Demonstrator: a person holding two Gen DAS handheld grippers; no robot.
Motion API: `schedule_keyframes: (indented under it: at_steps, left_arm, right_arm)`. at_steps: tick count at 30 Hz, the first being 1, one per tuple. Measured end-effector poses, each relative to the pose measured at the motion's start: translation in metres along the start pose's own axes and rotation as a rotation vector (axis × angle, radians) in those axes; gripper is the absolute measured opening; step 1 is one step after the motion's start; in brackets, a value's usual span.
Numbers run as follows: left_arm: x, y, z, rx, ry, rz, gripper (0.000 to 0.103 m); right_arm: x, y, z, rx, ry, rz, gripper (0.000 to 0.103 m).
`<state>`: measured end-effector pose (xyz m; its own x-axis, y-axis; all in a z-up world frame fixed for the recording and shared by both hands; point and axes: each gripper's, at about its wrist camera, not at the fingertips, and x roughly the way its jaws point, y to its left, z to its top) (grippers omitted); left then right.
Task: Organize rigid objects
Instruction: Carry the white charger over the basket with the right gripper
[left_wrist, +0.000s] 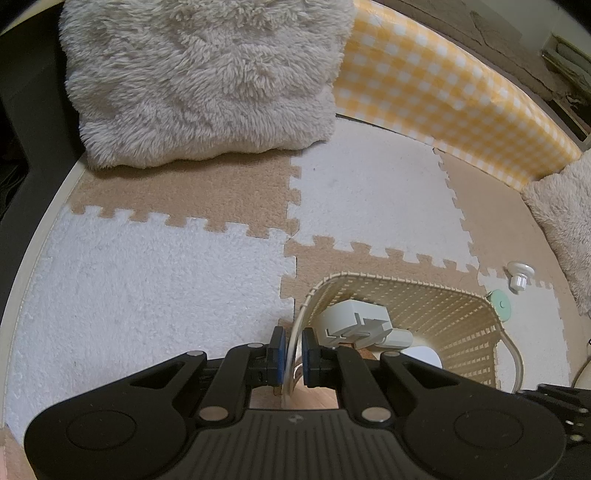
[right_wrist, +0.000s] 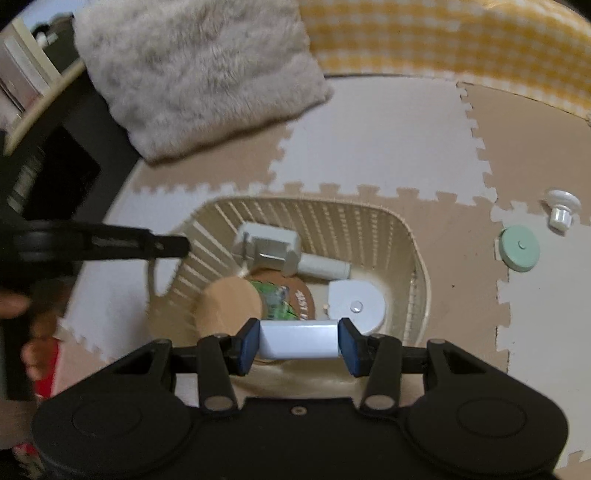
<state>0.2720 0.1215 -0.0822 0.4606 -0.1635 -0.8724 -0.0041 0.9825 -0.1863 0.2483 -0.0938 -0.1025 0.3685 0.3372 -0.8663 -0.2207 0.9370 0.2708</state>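
A cream woven basket (right_wrist: 413, 254) stands on the foam mat; it also shows in the left wrist view (left_wrist: 461, 317). My left gripper (left_wrist: 293, 350) is shut on the basket's near rim (left_wrist: 295, 332). My right gripper (right_wrist: 298, 341) is shut on a white block (right_wrist: 299, 338) and holds it over the basket's near side. Inside lie a grey-white clamp-like device (right_wrist: 269, 245), a white cylinder (right_wrist: 325, 267), a tan can with a green label (right_wrist: 236, 302) and a white rounded piece (right_wrist: 354, 304). A mint green disc (right_wrist: 519, 249) and a white knob (right_wrist: 561, 210) lie on the mat to the right.
A fluffy beige cushion (left_wrist: 207, 81) lies at the back left, another (left_wrist: 565, 229) at the right. A yellow checked pad (left_wrist: 443, 85) runs along the back. Dark furniture (right_wrist: 62, 166) stands at the left. The floor is beige and white puzzle mat (left_wrist: 147, 280).
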Motion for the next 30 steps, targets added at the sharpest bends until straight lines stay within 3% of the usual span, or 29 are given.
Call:
schedule_keyframes:
  at_steps: [14,21,25,30]
  left_arm:
    - [-0.001,-0.003,0.000,0.000,-0.001,0.001,0.009]
    - [-0.001,-0.002,0.000,0.000,0.000,0.002,0.009]
    - [-0.001,-0.002,0.000,0.000,0.000,0.001,0.009]
    - [-0.001,-0.002,0.000,0.000,-0.001,0.001,0.009]
  right_arm:
    - [0.023,0.011,-0.001,-0.012,0.088,-0.063,0.047]
    - [0.022,0.010,-0.004,-0.003,0.082,-0.072,0.048]
    - [0.020,0.010,-0.004,-0.001,0.084,-0.070,0.057]
    - [0.017,0.008,-0.005,0.030,0.086,-0.050,0.057]
